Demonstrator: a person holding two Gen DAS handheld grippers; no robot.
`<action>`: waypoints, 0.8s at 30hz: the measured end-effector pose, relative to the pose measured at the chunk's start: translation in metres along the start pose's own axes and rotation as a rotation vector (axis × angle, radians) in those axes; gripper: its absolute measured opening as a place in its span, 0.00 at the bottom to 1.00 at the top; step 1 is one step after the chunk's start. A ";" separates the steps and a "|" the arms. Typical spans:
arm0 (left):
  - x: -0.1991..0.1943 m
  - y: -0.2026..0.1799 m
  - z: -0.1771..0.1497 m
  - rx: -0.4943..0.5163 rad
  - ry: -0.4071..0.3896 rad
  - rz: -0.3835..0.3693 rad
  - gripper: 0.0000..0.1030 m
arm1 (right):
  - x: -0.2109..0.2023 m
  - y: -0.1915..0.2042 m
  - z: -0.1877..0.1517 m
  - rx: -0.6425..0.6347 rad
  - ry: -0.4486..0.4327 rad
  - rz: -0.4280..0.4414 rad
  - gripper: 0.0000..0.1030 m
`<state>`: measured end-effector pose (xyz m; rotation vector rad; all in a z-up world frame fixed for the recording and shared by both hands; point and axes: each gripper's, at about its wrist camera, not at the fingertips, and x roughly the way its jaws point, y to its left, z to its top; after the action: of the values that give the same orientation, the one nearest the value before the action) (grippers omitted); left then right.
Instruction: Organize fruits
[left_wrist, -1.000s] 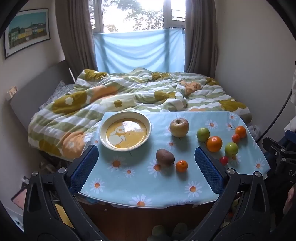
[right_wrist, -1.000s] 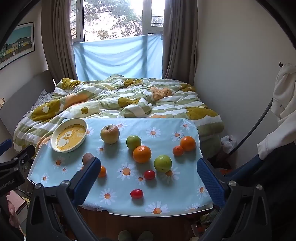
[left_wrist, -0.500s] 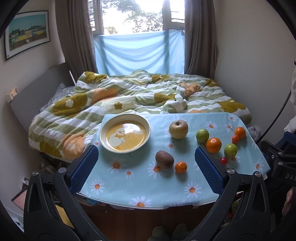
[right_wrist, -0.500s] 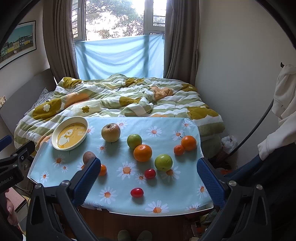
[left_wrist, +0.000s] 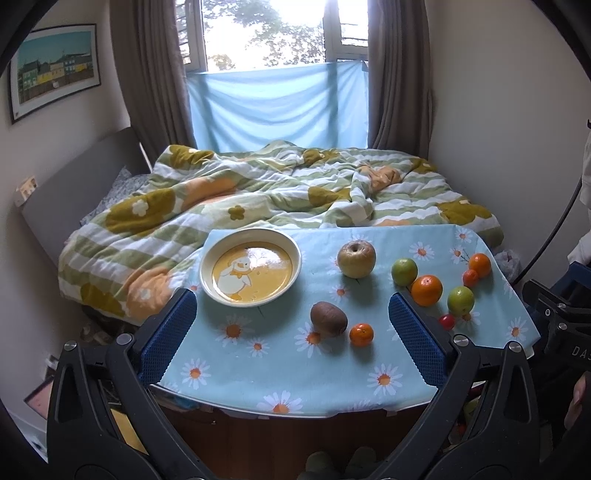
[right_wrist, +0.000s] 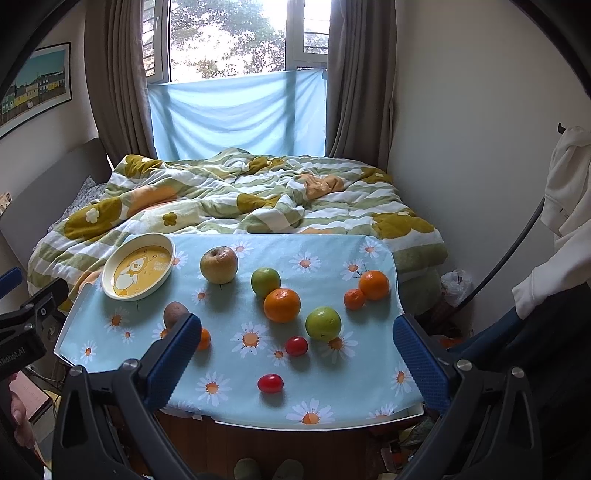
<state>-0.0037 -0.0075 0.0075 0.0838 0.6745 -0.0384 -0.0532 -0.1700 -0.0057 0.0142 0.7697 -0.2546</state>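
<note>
Tools: left tool (left_wrist: 291, 325) and right tool (right_wrist: 297, 343) both spread wide, empty.
Plate (left_wrist: 207, 258): left of frame centre, bare.
Fruit: scattered on table (right_wrist: 229, 317).

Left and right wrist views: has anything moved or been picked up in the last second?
Nothing was taken hold of or let go. Only both cameras' views drifted slightly. The left gripper and right gripper are open and empty as before, short of the table. The plate holds no fruit, and the apple, kiwi, oranges and tomatoes lie on the cloth where they were.
</note>
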 end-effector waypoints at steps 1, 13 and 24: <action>0.000 0.000 0.000 -0.001 0.001 0.000 1.00 | 0.000 0.000 0.000 -0.001 -0.001 0.000 1.00; -0.004 0.000 0.003 0.001 -0.010 -0.004 1.00 | -0.007 -0.004 0.005 -0.007 -0.009 0.005 1.00; -0.005 -0.001 0.005 0.004 -0.013 -0.006 1.00 | -0.006 -0.004 0.006 -0.008 -0.008 0.006 1.00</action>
<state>-0.0043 -0.0090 0.0139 0.0855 0.6618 -0.0456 -0.0543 -0.1731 0.0034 0.0080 0.7629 -0.2463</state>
